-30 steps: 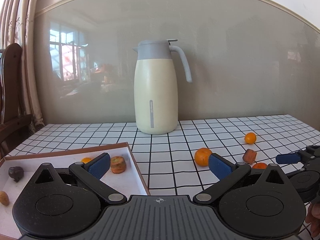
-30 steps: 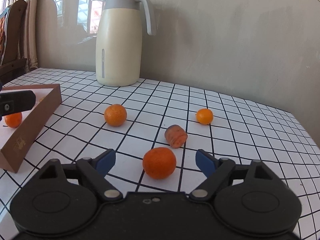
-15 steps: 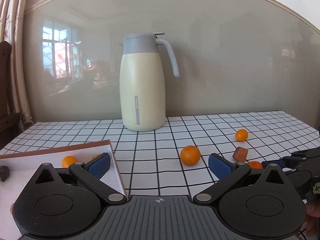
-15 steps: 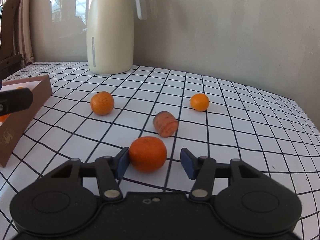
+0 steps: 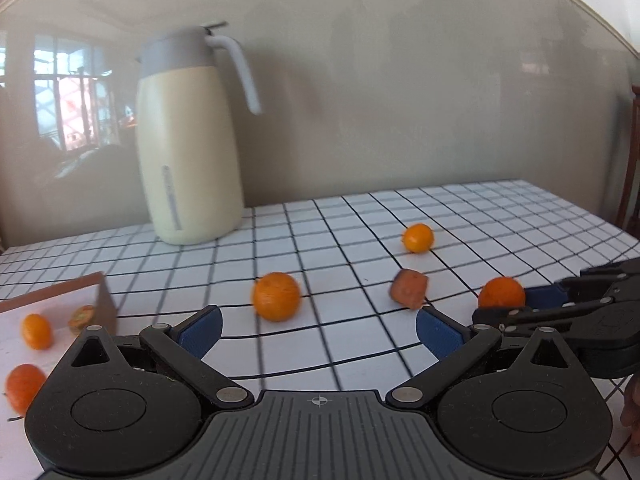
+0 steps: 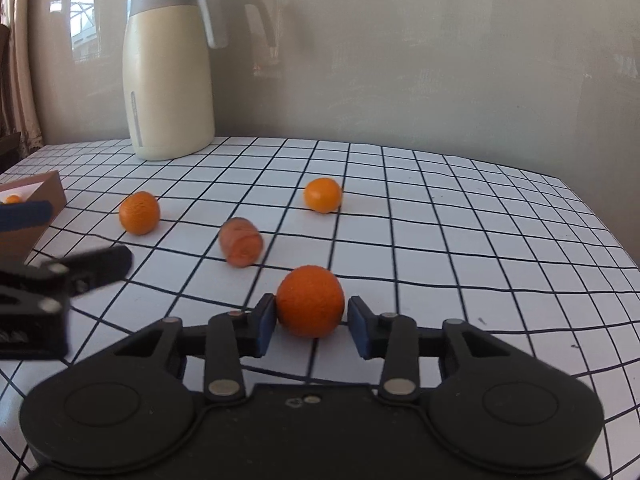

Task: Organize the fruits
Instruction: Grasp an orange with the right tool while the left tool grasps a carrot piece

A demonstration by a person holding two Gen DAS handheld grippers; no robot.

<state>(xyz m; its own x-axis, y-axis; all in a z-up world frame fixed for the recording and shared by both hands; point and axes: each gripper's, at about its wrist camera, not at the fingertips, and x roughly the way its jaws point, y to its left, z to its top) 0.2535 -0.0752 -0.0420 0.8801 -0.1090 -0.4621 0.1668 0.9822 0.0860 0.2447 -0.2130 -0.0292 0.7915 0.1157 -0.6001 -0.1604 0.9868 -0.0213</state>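
Checked tablecloth, white with black grid, against a beige wall. Cream jug, upright at the far edge. Brown box, at left, tangerines inside. Left gripper: jaws spread wide, nothing between. Right gripper: jaws just closing, pads now pressed on both sides of the nearest tangerine. Two more tangerines and one reddish-brown piece lie loose beyond it.
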